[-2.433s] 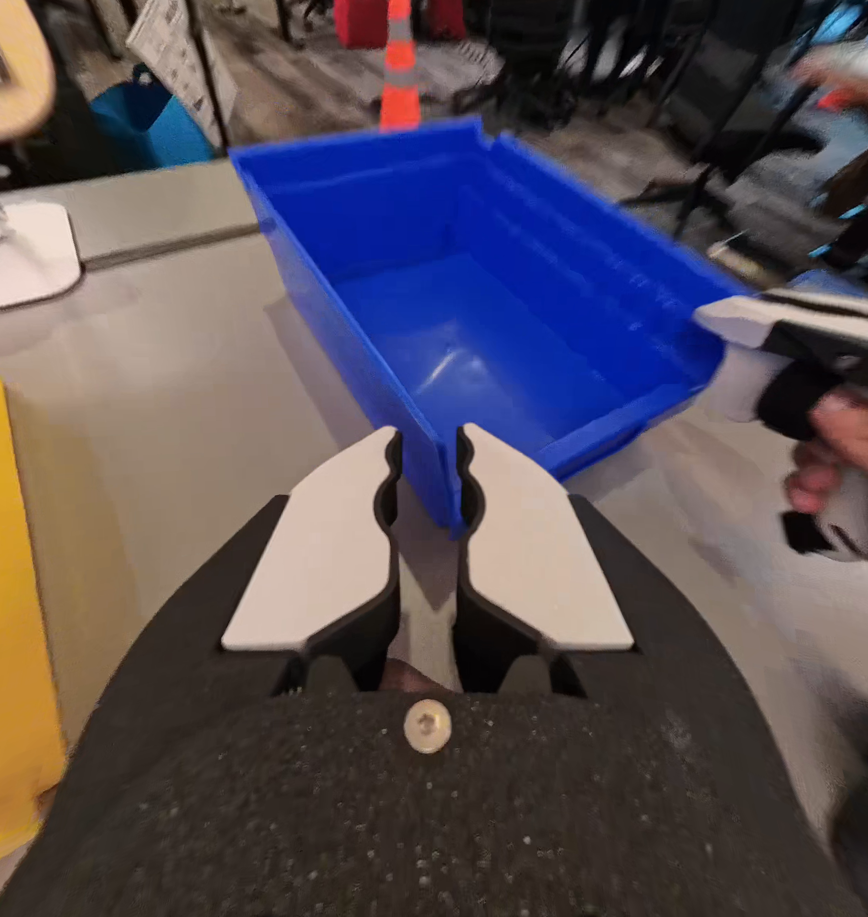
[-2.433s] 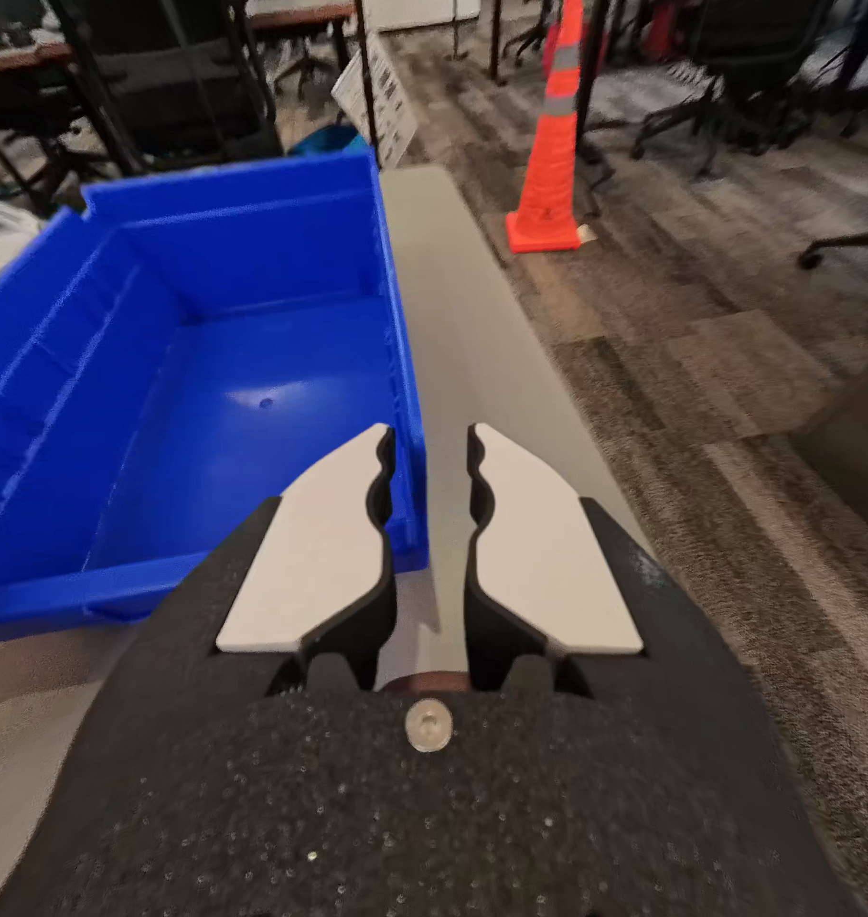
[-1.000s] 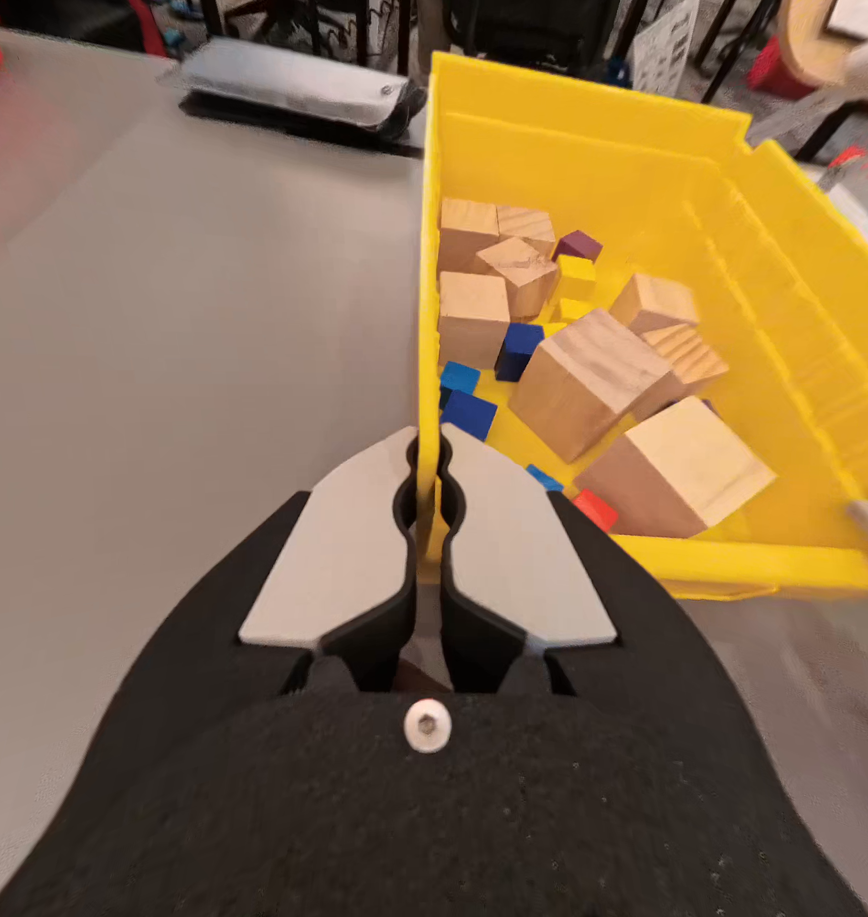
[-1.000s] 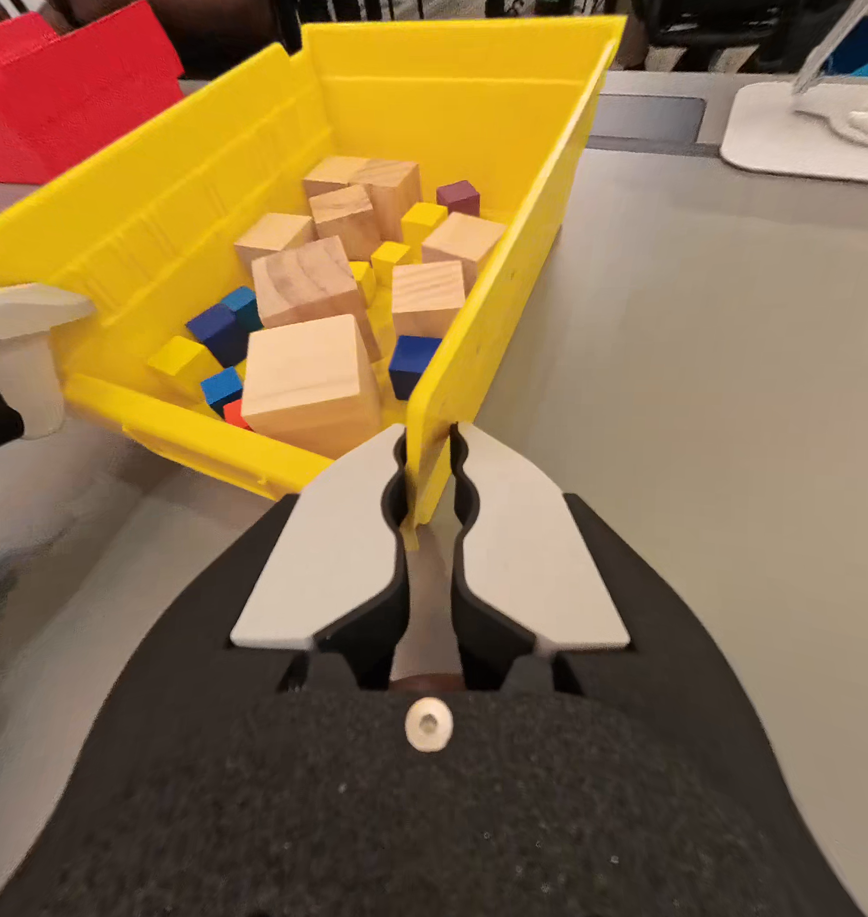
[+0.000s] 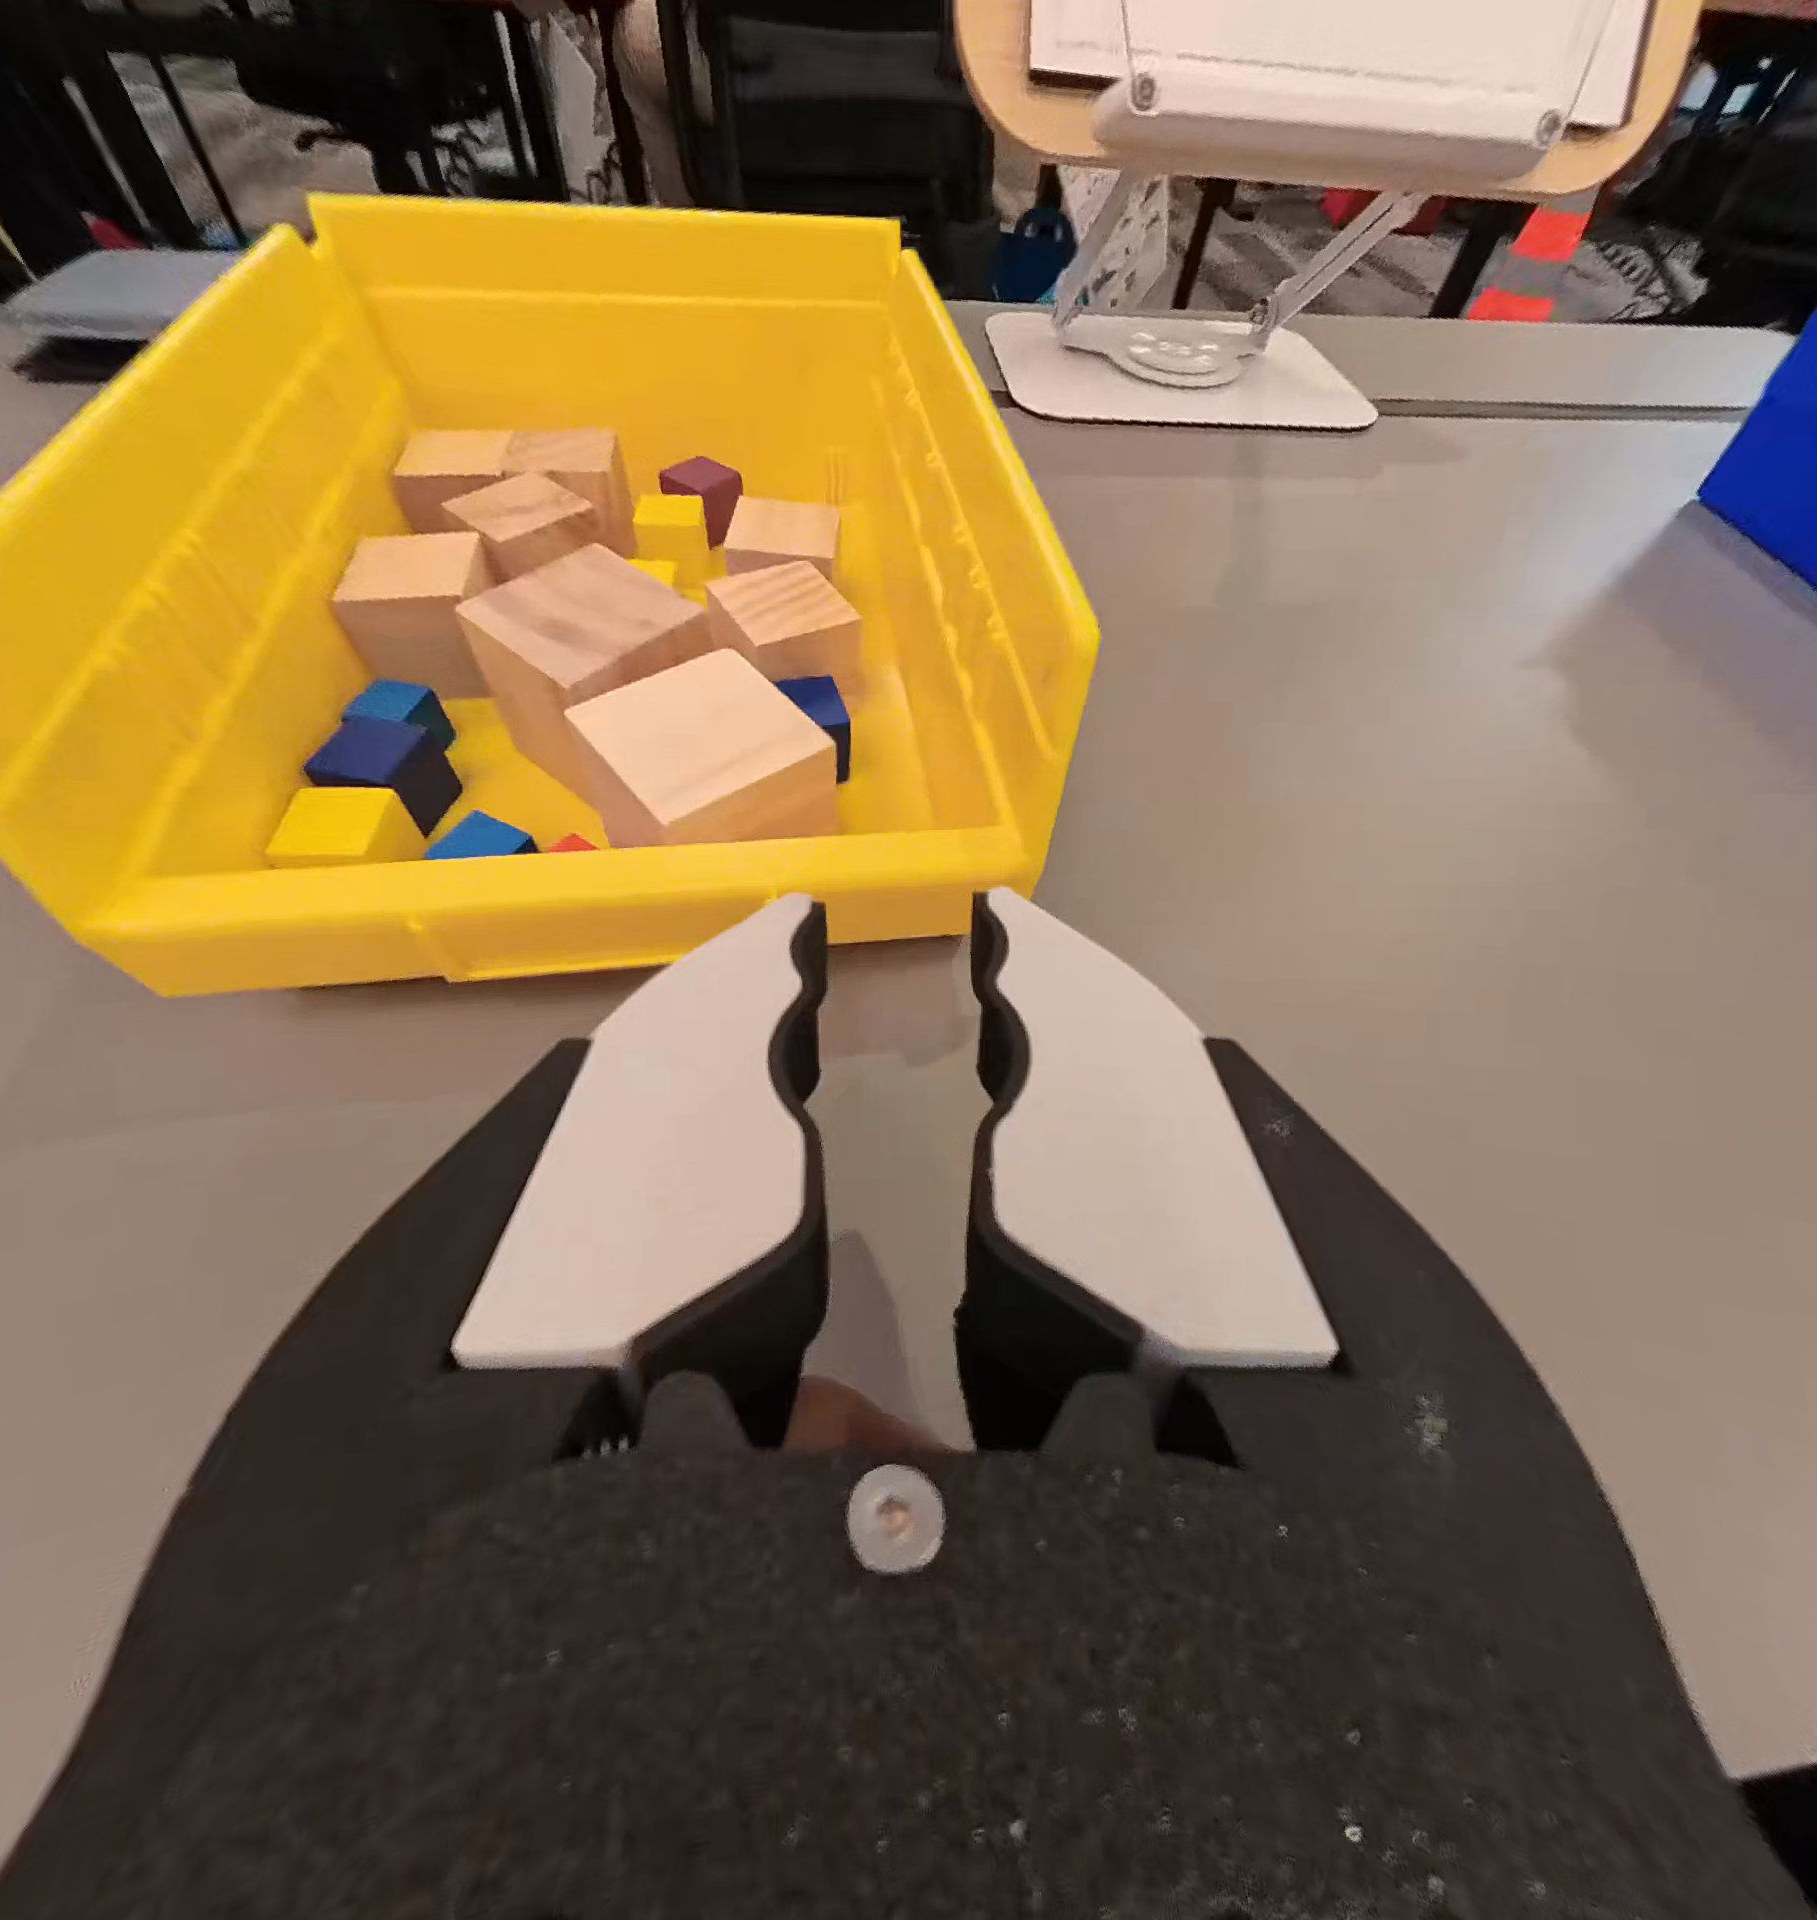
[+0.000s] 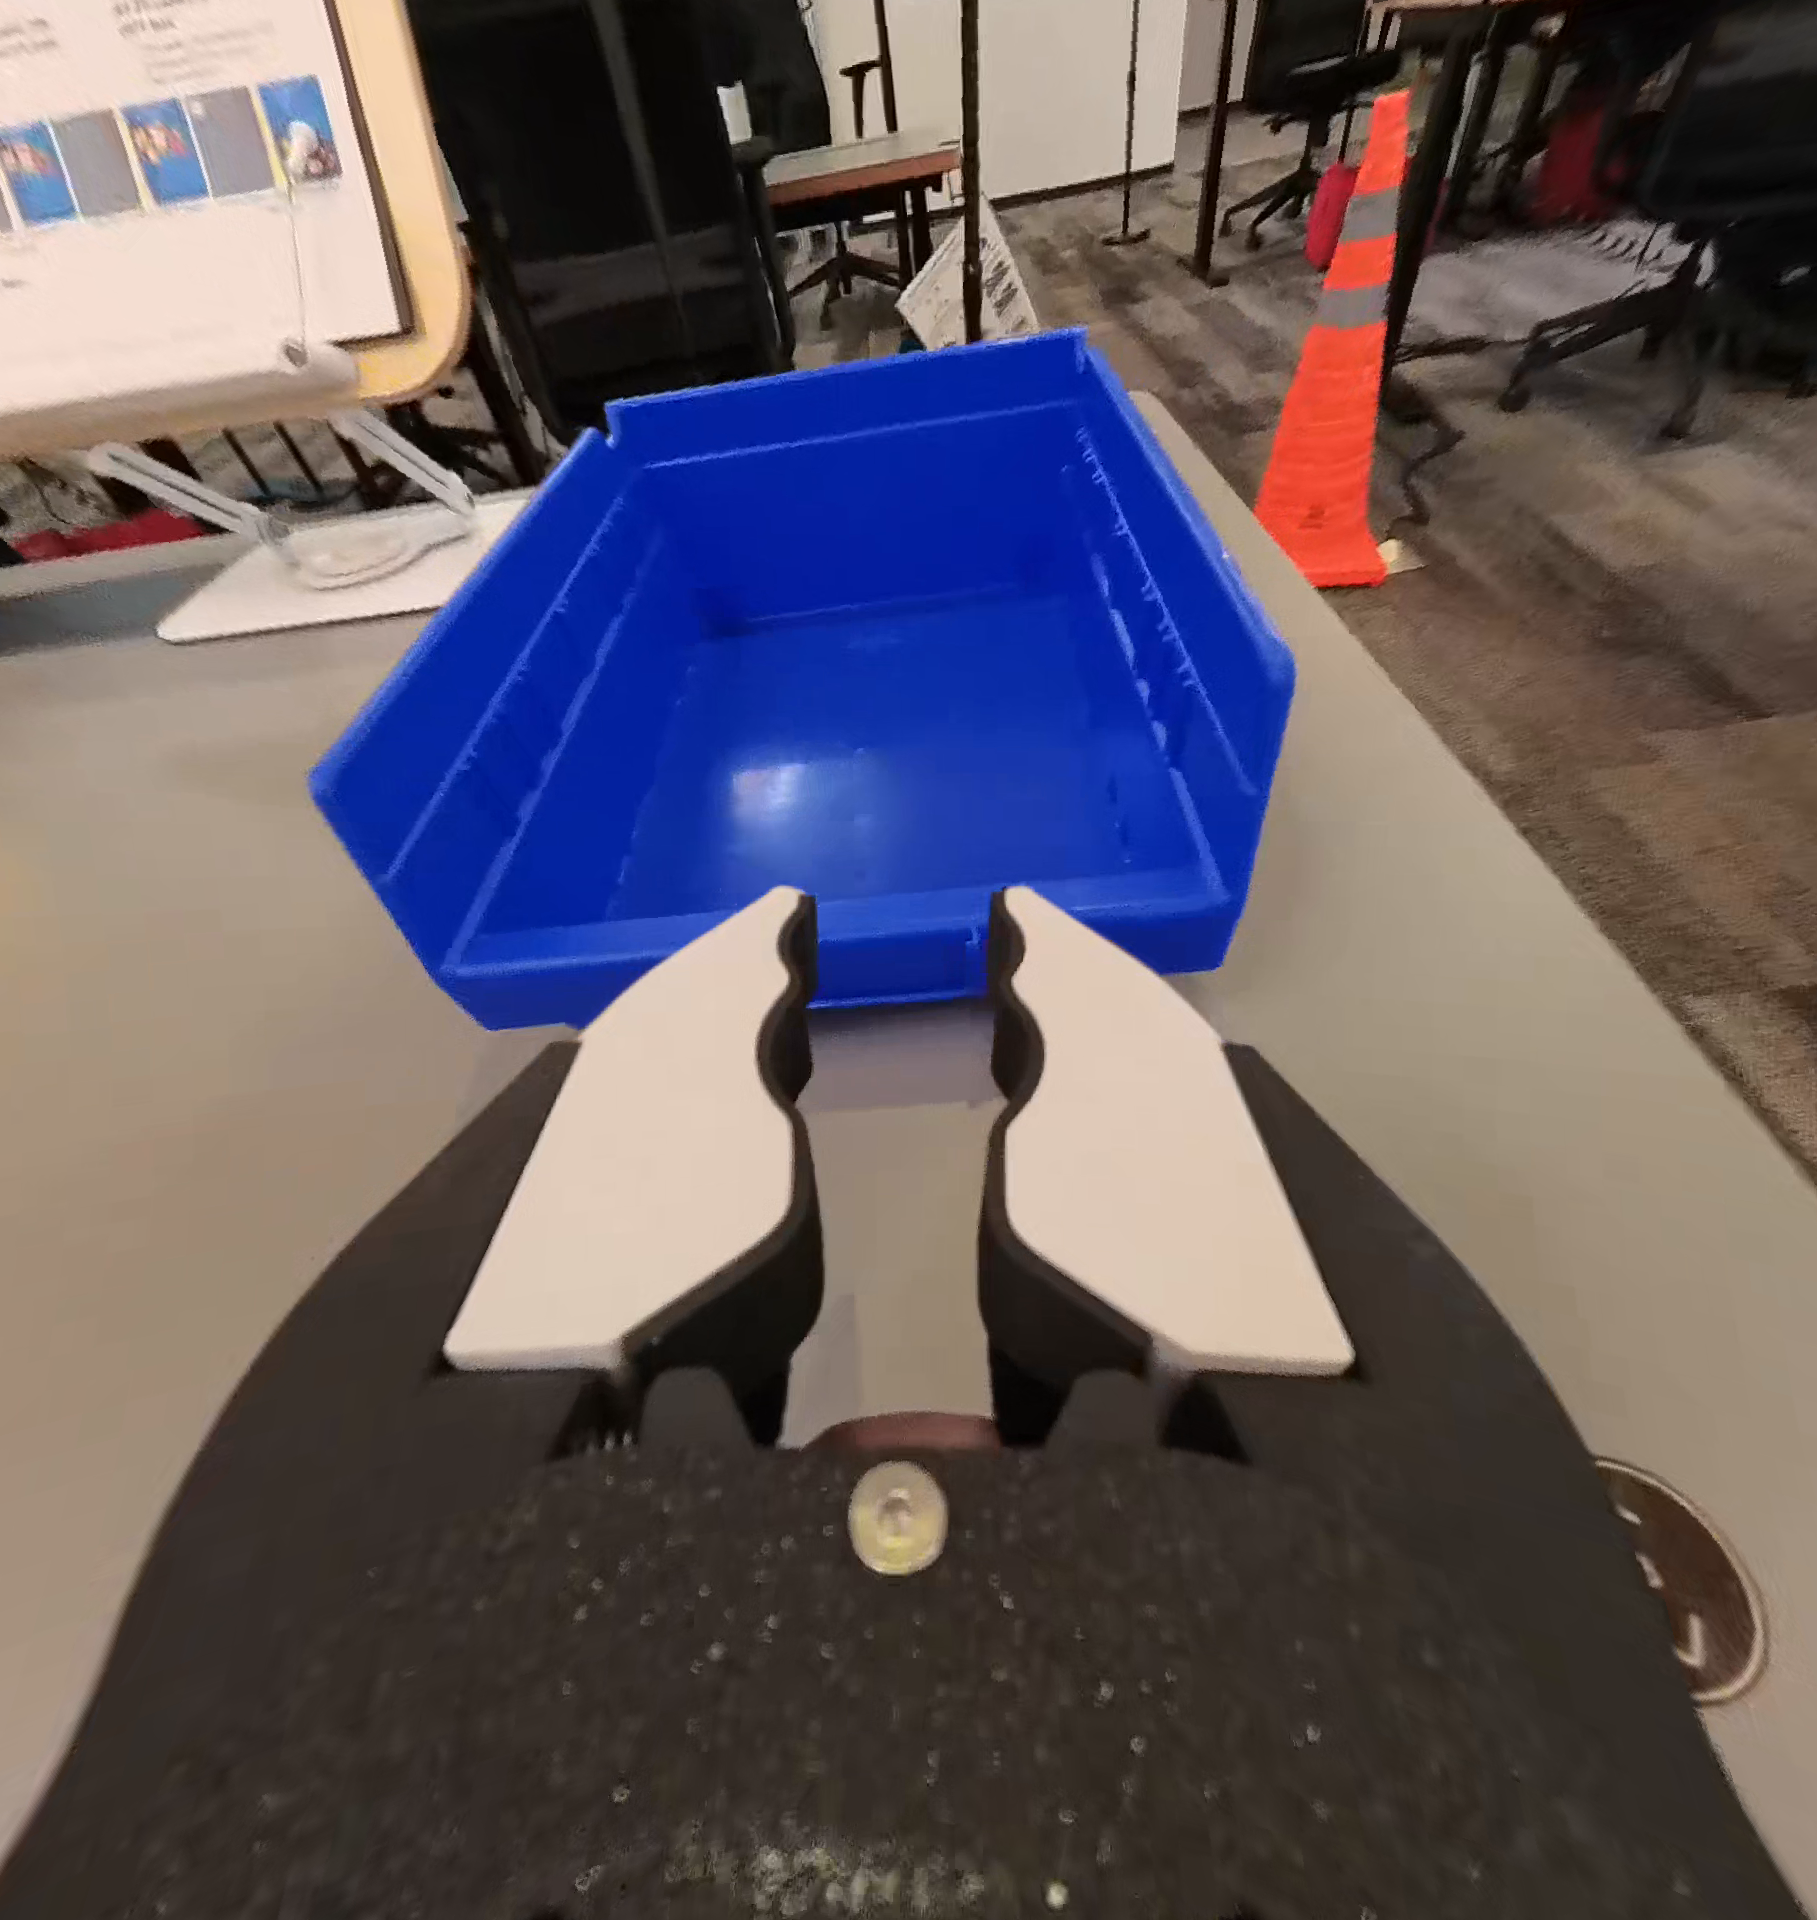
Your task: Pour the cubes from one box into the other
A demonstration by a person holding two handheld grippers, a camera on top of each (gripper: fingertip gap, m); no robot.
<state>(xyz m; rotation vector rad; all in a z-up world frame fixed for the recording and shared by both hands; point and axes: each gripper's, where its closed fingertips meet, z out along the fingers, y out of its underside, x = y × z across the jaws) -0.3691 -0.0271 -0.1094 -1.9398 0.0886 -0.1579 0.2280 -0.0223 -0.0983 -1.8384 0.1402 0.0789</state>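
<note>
Now, by parts:
Yellow box (image 5: 530, 925): sits flat on the grey table (image 5: 1403, 831), just ahead and to the left of the left gripper (image 5: 896, 914); stiff moulded plastic with thin ribbed side walls and a low front lip.
Cubes (image 5: 592, 634): loose in the yellow box, several large plain wooden ones and smaller painted ones in blue, yellow, purple and red; hard, and likely to slide and tumble all at once when the box tips.
Weight: probably moderate, with most of the wood heaped toward the middle and near side.
Blue box (image 6: 842, 956): empty, upright on the same table, directly ahead of the right gripper (image 6: 899, 914), near the table's edge.
Left gripper fingers: parted, nothing between them, just short of the yellow lip.
Right gripper fingers: parted, holding nothing, just short of the blue box's front lip.
Where to take hold: the thin side walls near the front corners, one gripper per side, so the load stays level until the tilt.
Risk: smooth plastic may slip in a shallow pinch.
</note>
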